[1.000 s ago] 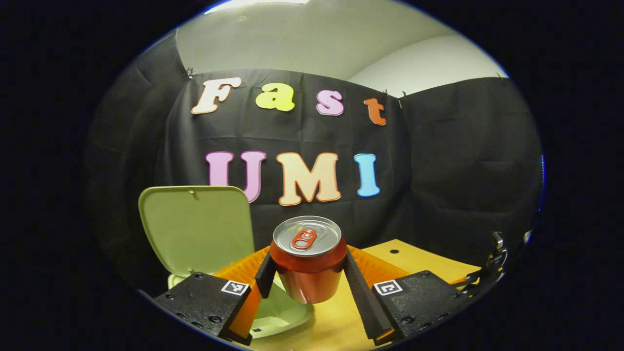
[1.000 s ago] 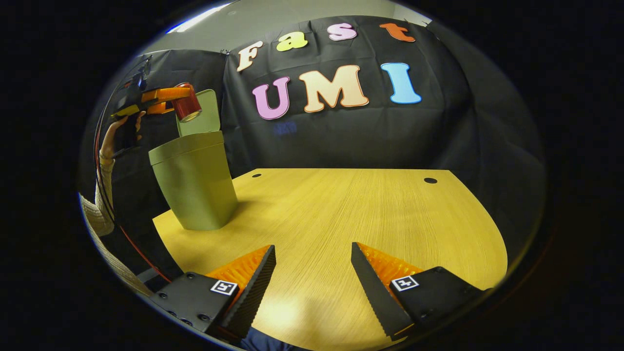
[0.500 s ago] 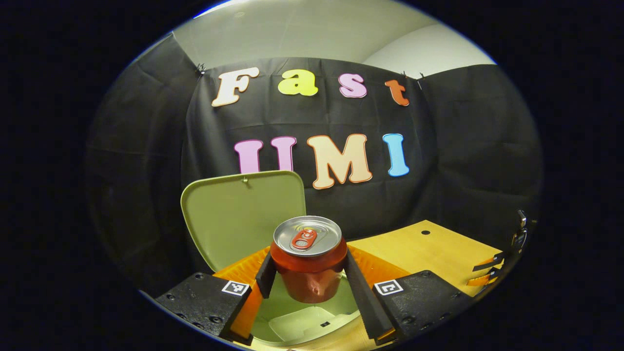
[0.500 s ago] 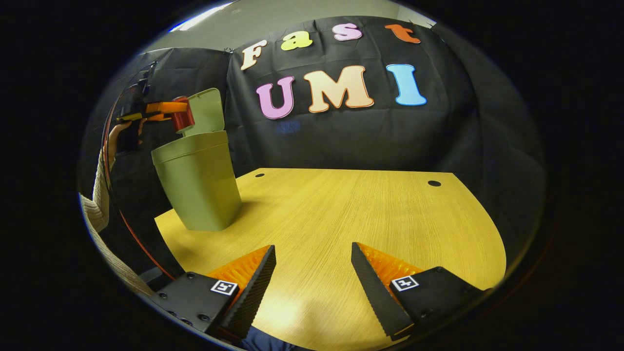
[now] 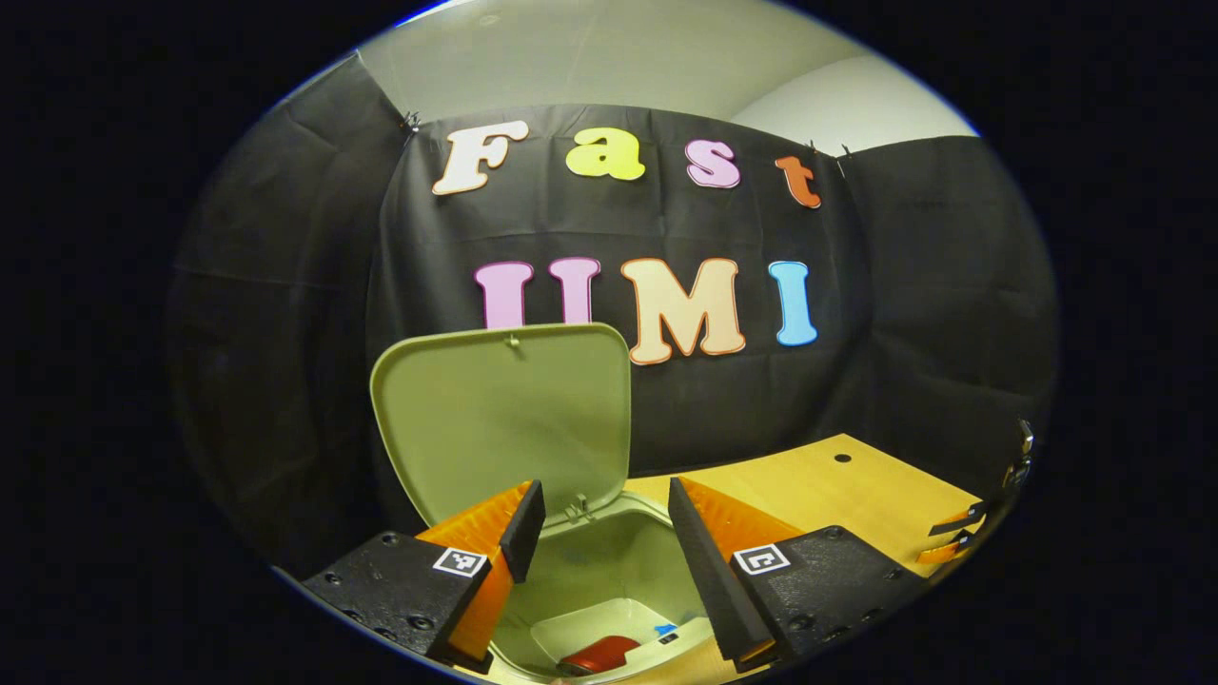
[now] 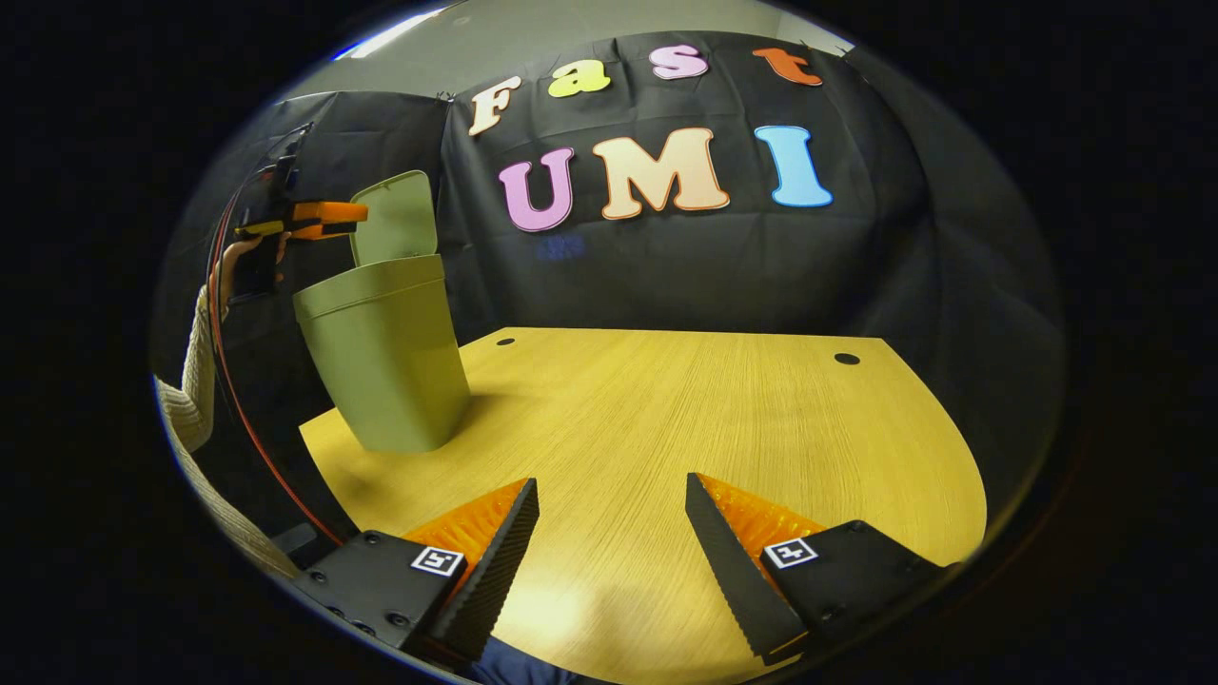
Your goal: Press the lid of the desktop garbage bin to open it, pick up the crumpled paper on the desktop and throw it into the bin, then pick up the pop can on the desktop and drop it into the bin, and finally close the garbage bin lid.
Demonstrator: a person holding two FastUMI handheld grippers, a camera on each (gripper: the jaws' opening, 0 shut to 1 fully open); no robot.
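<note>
Green lid [image 5: 504, 419] stands upright at 12 o'clock of the left hand-held gripper [image 5: 598, 533] (jaws apart, empty), nearer than the right hand-held gripper [image 6: 609, 552], also open.

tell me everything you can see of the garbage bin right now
The garbage bin is a pale olive-green container that looks like plastic, tapering toward its base, upright near the wooden desk's left corner. Its hinged lid stands open, tilted back. Inside, low down, lies the red pop can. The left gripper hovers open above the mouth, not touching it.
</note>
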